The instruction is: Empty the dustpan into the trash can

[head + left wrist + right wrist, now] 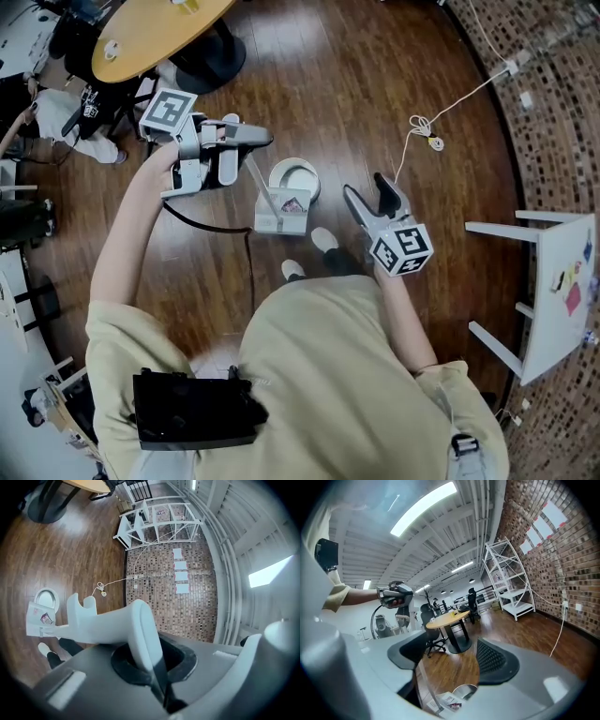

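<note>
**Head view.** My left gripper (246,141) is pressed together on the top of the long white handle (258,183) of the dustpan (279,217). The pan stands on the wooden floor in front of the person's shoes. The trash can (293,167), white and round, is just beside it on the far side. I cannot tell if they touch. A paper scrap (292,203) with some pink lies in the pan. My right gripper (367,192) is to the right of the pan, apart from it, with its tongs spread.

**Left gripper view.** The tongs pinch the thick end of the handle. The pan and the can are far down at the left.

**Right gripper view.** The tongs stand apart and hold nothing. The thin handle, the pan and the can show beyond the gap, not inside it.

**The step.** I think the step in hand is to bring the pan over the can. To do it well I would lift by the handle and keep the pan's mouth up until it is above the rim. Only then would I tip it slowly, so that the scrap does not fall beside the can. The free right gripper may steady the pan or the can.

**Count.** I see one dustpan, one trash can, one scrap, two grippers, one round table (155,33), one white shelf rack (553,281) and one cable (441,117).
</note>
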The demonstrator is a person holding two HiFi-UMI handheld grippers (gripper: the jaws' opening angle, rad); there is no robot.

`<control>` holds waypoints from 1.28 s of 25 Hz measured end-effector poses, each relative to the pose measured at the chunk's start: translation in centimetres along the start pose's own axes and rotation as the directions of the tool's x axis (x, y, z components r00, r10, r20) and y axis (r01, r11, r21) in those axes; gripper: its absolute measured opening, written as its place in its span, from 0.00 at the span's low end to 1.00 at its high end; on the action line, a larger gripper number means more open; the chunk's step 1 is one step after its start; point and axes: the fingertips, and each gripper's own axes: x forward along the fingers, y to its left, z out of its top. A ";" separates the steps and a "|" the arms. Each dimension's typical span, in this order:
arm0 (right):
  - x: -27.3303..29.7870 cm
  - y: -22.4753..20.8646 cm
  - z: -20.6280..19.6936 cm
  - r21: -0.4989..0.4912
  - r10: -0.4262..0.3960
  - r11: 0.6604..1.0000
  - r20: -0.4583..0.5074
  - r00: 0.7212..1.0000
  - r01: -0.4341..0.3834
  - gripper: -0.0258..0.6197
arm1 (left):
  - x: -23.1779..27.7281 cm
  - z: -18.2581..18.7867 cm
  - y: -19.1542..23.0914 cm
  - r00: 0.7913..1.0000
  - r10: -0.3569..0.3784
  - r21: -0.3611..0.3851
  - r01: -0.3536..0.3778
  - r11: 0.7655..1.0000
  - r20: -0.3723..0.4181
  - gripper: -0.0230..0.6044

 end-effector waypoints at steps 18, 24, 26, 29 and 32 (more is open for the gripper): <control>6.6 -2.7 3.7 -0.048 0.039 0.998 0.004 0.999 -0.039 0.55 | 3.7 20.8 1.3 0.987 -0.094 -0.078 0.105 0.991 0.132 0.04; 7.5 -4.1 4.6 -0.057 0.028 0.998 -0.001 1.000 -0.028 0.55 | 3.4 24.7 1.6 0.974 -0.134 -0.097 0.154 0.983 0.183 0.04; 7.5 -4.6 4.4 -0.056 0.023 0.998 -0.009 1.000 -0.023 0.55 | 3.7 25.2 1.7 0.972 -0.140 -0.098 0.161 0.982 0.191 0.04; 7.4 -4.9 4.0 -0.050 0.015 0.999 -0.017 1.000 -0.016 0.55 | 4.3 25.0 1.7 0.971 -0.157 -0.095 0.176 0.980 0.183 0.04; 7.3 -4.8 4.0 -0.053 0.016 0.998 -0.015 1.000 -0.017 0.55 | 4.7 23.3 1.0 0.973 -0.173 -0.075 0.187 0.980 0.155 0.04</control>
